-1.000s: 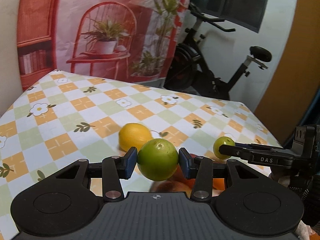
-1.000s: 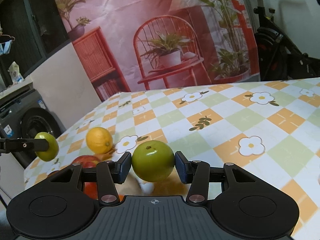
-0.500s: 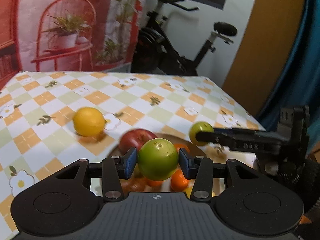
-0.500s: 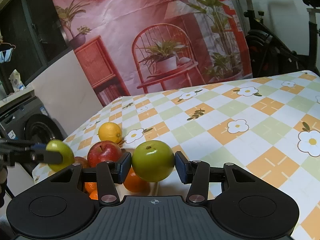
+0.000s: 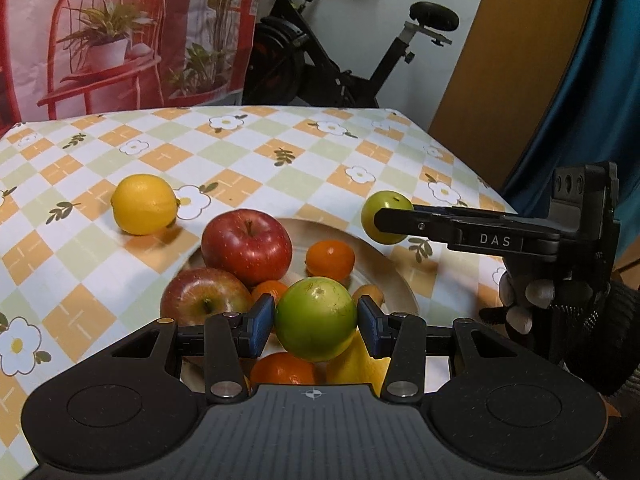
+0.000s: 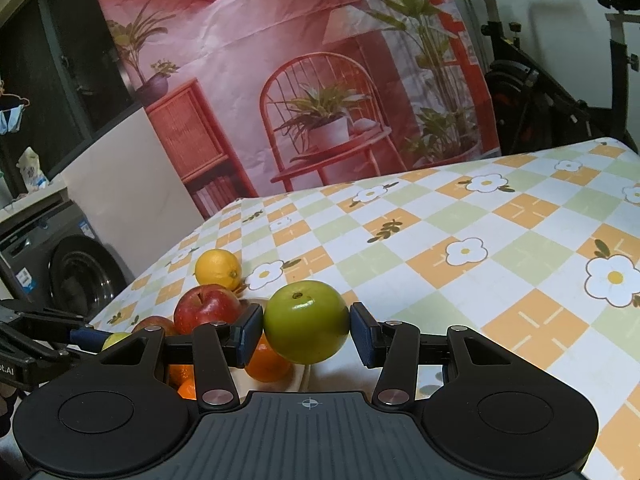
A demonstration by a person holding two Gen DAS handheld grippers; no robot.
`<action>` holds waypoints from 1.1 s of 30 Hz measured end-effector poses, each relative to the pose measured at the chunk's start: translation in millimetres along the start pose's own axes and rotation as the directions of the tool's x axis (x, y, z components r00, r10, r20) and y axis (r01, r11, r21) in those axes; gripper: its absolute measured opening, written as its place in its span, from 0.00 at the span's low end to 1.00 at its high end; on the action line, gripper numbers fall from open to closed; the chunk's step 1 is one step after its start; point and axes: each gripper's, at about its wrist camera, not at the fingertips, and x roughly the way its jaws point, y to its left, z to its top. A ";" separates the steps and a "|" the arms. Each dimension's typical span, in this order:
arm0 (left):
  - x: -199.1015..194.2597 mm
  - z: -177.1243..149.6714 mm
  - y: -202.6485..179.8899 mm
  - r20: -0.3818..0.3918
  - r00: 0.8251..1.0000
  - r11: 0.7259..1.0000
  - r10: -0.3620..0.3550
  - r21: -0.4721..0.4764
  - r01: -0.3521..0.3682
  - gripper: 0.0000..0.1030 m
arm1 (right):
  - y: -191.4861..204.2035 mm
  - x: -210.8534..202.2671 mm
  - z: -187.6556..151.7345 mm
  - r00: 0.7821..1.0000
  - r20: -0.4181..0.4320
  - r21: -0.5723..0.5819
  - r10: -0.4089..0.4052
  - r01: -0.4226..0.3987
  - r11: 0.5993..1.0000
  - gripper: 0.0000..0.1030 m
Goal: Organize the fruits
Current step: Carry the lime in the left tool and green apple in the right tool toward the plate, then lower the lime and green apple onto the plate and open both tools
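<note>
so I've got a green apple (image 5: 316, 319) clamped in my left gripper (image 5: 316, 322) and another (image 6: 306, 322) in the right gripper (image 6: 306, 330), both over the mostly loaded plate (image 5: 394, 280), only the lemon (image 5: 144, 204) at 10 o'clock waits on the worktop (image 5: 260, 156).

Things around the room
A black exercise bike (image 5: 352, 48) stands behind the table, beside a picture cloth (image 6: 304, 80).
</note>
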 end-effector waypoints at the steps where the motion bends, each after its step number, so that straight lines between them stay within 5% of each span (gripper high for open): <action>1: 1.0 -0.1 -0.5 -0.006 1.000 1.000 0.000 0.001 0.000 0.47 | 0.0 0.5 -0.3 1.000 -0.002 0.000 0.002 -0.002 1.000 0.43; 10: -0.1 -0.5 3.0 -0.010 1.000 1.000 -0.002 -0.027 0.002 0.47 | 5.3 6.1 -0.6 1.000 -0.017 -0.008 0.020 -0.021 1.000 0.43; 17: -16.7 5.9 12.3 0.074 0.996 0.996 0.040 -0.079 -0.034 0.47 | 13.9 10.0 2.4 0.998 -0.033 -0.023 0.051 -0.052 0.998 0.43; 25: -39.0 13.1 36.8 0.192 0.961 0.961 0.197 -0.233 -0.151 0.47 | 33.9 22.4 5.8 0.993 -0.063 -0.055 0.103 -0.106 0.993 0.43; 33: -46.0 13.3 47.7 0.202 0.944 0.933 0.262 -0.304 -0.194 0.47 | 52.1 28.4 7.8 0.985 -0.088 -0.088 0.146 -0.154 0.984 0.43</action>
